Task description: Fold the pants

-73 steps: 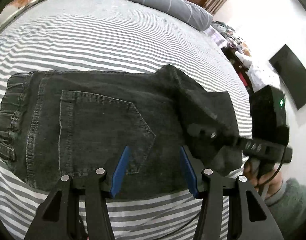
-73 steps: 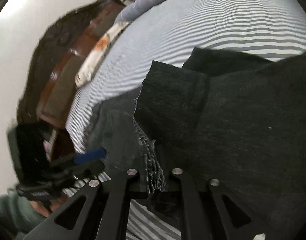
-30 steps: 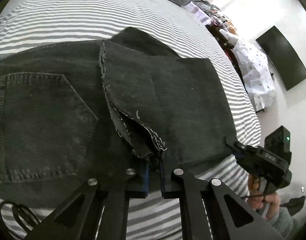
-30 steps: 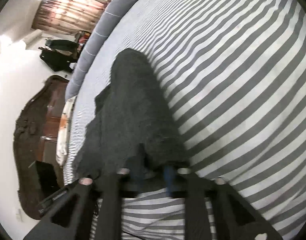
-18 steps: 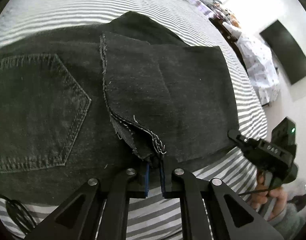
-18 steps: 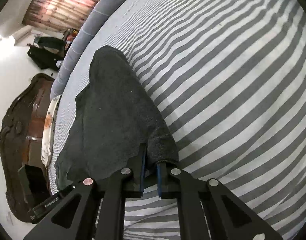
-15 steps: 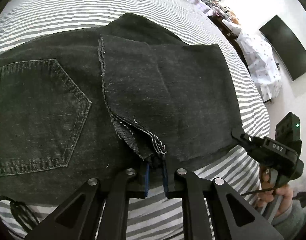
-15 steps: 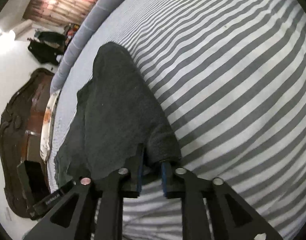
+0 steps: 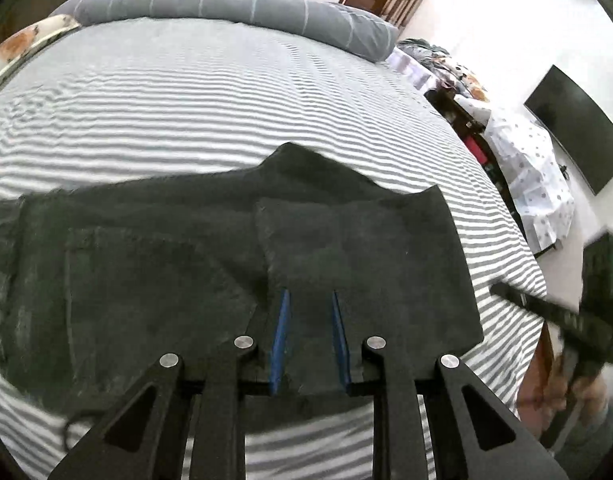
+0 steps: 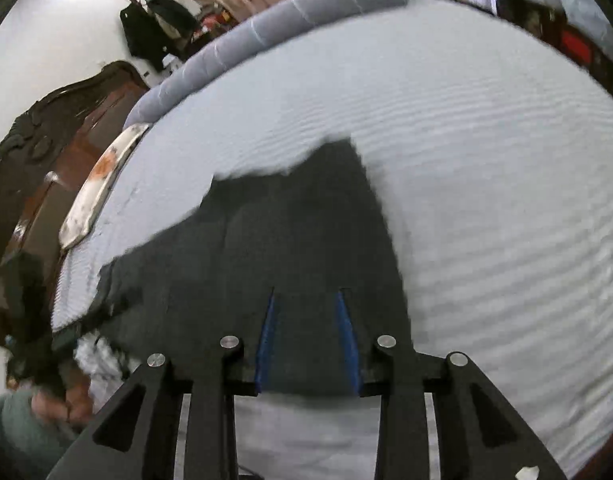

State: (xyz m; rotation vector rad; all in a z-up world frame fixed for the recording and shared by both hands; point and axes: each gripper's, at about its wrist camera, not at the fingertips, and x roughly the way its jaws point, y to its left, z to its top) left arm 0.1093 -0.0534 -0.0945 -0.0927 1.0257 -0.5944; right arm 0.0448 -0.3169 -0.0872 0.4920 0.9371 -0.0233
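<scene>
Dark grey denim pants (image 9: 154, 272) lie folded on the striped bed, legs doubled over the seat part, with the back pocket at the left in the left wrist view. My left gripper (image 9: 308, 300) is open and empty, raised above the near edge of the folded legs. The right gripper shows at the right edge of that view (image 9: 562, 316). In the right wrist view the pants (image 10: 290, 248) lie below my right gripper (image 10: 306, 300), which is open and empty above their near edge.
The striped bed sheet (image 9: 210, 92) spreads beyond the pants. A long grey bolster (image 9: 234, 4) lies at the head. A dark wooden headboard (image 10: 46, 144) stands at the left. A wall TV (image 9: 574, 140) and cluttered furniture are at the right.
Both grippers have let go of the pants' near edge, opened, and pulled up and back. The folded pants stay flat on the bed.
</scene>
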